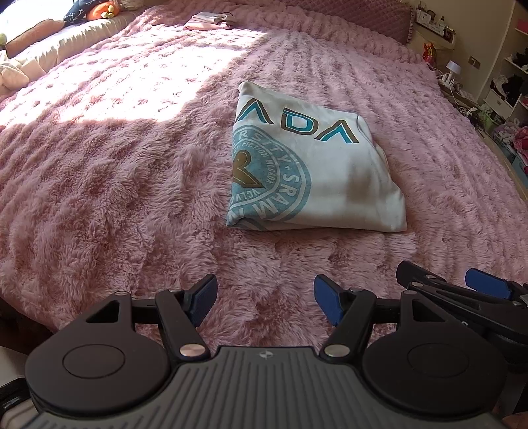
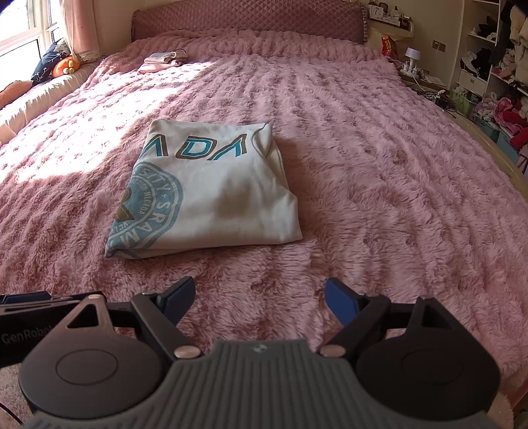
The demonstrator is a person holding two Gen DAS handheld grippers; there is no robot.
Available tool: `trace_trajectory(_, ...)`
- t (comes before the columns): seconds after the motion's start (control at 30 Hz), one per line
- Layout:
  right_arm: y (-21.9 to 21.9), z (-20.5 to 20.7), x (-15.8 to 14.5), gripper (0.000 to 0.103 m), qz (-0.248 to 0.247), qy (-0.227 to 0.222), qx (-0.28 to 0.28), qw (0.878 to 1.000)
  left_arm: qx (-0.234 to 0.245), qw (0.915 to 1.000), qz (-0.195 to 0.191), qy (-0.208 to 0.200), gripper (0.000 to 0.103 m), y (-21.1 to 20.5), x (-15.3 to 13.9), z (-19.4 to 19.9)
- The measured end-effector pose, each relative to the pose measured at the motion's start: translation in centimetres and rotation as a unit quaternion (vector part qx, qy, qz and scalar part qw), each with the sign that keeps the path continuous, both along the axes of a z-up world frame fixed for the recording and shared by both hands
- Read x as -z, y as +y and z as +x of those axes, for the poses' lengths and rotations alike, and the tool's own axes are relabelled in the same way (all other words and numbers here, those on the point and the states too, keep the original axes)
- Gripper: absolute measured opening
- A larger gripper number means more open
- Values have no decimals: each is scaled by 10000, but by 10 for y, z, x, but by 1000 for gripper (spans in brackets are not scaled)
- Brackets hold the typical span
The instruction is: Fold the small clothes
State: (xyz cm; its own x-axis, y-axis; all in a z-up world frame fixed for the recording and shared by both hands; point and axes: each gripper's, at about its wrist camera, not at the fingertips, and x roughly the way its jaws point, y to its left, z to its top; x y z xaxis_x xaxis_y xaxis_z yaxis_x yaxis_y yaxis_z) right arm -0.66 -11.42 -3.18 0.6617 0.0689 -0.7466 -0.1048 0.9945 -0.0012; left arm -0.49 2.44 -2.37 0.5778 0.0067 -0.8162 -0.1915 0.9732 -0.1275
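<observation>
A white T-shirt (image 1: 316, 171) with a teal round print and teal-brown letters lies folded into a compact rectangle on the fluffy pink bed cover (image 1: 115, 184). In the right wrist view the same folded T-shirt (image 2: 211, 194) sits left of centre. My left gripper (image 1: 265, 298) hovers open over the cover, short of the shirt's near edge, nothing between its blue pads. My right gripper (image 2: 260, 302) is open too, empty, also short of the shirt. The right gripper's fingers (image 1: 485, 287) show at the right edge of the left wrist view.
A small stack of folded pink and white clothes (image 2: 163, 61) lies far up the bed near the padded headboard (image 2: 247, 19). Cushions and a beige bench (image 2: 49, 79) line the left side by the window. Cluttered shelves (image 2: 495, 82) stand at the right.
</observation>
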Motion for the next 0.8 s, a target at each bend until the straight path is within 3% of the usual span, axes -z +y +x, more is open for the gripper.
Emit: trace_trajectory(0.8,2,-1,4,82,-95,46,-25,9999,4,9998,213,-52,84,-2,0,0)
